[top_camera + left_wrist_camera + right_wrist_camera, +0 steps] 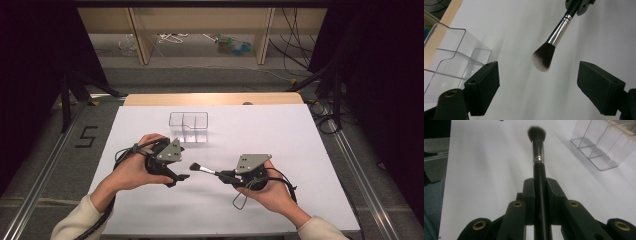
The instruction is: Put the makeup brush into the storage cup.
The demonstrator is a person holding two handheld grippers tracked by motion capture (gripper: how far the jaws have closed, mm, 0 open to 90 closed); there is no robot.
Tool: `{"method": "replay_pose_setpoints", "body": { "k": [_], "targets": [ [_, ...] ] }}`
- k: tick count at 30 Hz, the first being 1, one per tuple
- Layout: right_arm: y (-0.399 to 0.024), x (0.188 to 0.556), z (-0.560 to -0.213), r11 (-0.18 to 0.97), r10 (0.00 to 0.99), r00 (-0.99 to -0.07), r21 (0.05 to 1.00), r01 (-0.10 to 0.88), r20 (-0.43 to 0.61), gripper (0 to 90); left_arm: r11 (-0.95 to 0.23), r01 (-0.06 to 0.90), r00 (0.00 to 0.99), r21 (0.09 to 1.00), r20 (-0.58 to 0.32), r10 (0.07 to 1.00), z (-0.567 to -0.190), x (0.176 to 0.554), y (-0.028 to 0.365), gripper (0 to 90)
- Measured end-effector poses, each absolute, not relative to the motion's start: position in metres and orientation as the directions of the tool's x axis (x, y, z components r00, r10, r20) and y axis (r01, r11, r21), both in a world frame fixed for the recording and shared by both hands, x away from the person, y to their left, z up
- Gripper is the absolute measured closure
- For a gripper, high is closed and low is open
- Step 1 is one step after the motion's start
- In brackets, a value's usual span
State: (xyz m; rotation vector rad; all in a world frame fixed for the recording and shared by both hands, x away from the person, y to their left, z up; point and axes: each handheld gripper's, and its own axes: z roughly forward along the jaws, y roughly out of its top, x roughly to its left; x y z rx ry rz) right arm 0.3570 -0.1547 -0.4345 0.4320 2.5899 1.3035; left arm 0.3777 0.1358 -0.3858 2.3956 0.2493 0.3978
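A makeup brush [200, 168] with a black handle, silver ferrule and dark, white-tipped bristles is held level above the white table. My right gripper [227, 175] is shut on its handle; in the right gripper view both jaws clamp the handle [539, 172] and the bristles point away. My left gripper [177, 177] is open just left of the bristles. In the left gripper view the brush head [544, 58] hangs ahead of the wide-apart jaws, touching neither. A clear plastic organizer [188, 126] with compartments stands behind the left hand.
The white table surface [280, 140] ends in a wooden strip [215, 98] at the back. The organizer [454, 50] is close to the left jaw in the left gripper view and at the upper right [604, 145] in the right gripper view. Cables trail from both grippers.
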Motion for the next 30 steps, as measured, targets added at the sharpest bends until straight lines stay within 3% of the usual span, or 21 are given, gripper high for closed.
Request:
{"method": "replay_pose_setpoints", "body": {
  "k": [8,24,30],
  "targets": [
    [-0.167,0.357,-0.429,0.486,0.407,-0.912,0.856,0.177,-0.043,79.3,-0.623,0.161,0.908,0.765,0.133,0.398,-0.394,0.382,0.14,18.2],
    [-0.178,0.362,-0.426,0.363,0.5,-0.866,0.915,0.175,-0.033,79.3,-0.509,0.234,0.9,0.828,0.013,0.435,-0.412,0.384,0.134,18.2],
    [-0.179,0.363,-0.425,0.321,0.514,-0.858,0.932,0.166,-0.024,79.3,-0.411,0.293,0.891,0.863,-0.091,0.445,-0.416,0.385,0.129,19.2]
  ]
}}
